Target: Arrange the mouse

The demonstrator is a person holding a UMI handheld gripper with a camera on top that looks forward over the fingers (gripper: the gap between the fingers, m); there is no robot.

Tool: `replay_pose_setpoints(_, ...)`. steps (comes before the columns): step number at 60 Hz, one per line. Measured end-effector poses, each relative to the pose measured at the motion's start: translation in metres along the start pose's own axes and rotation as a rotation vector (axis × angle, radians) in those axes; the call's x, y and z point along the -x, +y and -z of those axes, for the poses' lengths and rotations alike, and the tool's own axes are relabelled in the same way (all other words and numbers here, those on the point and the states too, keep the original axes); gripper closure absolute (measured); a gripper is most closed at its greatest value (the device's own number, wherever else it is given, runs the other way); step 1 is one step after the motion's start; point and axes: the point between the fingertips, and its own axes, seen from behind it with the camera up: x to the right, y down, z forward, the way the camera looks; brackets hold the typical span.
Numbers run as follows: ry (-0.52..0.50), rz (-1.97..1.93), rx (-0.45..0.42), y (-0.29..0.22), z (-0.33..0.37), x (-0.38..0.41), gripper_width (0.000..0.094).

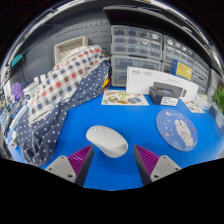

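A white computer mouse (106,140) lies on the blue table top (150,125), just ahead of my fingers and slightly left of the middle line. My gripper (113,160) is open, its purple pads (80,158) spread wide at either side, with bare blue surface between them. The mouse's near end reaches in between the fingertips without touching either pad.
A checked cloth (62,85) lies heaped at the left. A clear round disc (177,130) lies at the right. Beyond are a flat paper with coins (124,98), a black device on a white box (165,93) and drawer cabinets (138,45).
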Motion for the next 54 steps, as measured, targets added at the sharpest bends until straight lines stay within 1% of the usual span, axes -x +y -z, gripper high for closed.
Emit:
replay_pose_setpoints(4,0.032,-0.002,0.013,-0.006,-0.013,-0.001,0.0124)
replay_pose_setpoints(9,0.037,-0.021,0.019,-0.016,-0.028,0.0,0.0126)
replay_pose_setpoints(22,0.099,-0.012,0.048,-0.043,-0.064,-0.017,0.0131)
replay_pose_setpoints(27,0.129,-0.013,0.061,-0.049,-0.072,-0.026,0.0209)
replay_pose_setpoints(31,0.148,-0.012,0.083,-0.049,-0.076,-0.032,0.0221)
replay_pose_setpoints(34,0.136,-0.029,0.104,-0.045,-0.079,-0.03,0.0243)
replay_pose_setpoints(35,0.128,-0.04,0.101,-0.045,-0.079,-0.028,0.0232)
replay_pose_setpoints(36,0.122,-0.054,0.1,-0.045,-0.08,-0.027,0.0293)
replay_pose_setpoints(39,0.1,-0.104,0.102,-0.042,-0.081,-0.023,0.0353)
replay_pose_setpoints(42,0.1,-0.133,0.09,-0.043,-0.08,-0.024,0.0366)
replay_pose_setpoints(44,0.107,-0.133,0.087,-0.043,-0.079,-0.027,0.0387)
replay_pose_setpoints(45,0.116,-0.127,0.087,-0.043,-0.079,-0.028,0.0412)
replay_pose_setpoints(46,0.116,-0.123,0.088,-0.043,-0.08,-0.028,0.0441)
replay_pose_setpoints(53,0.101,-0.102,0.107,-0.042,-0.08,-0.028,0.0485)
replay_pose_setpoints(54,0.094,-0.098,0.109,-0.042,-0.08,-0.027,0.0507)
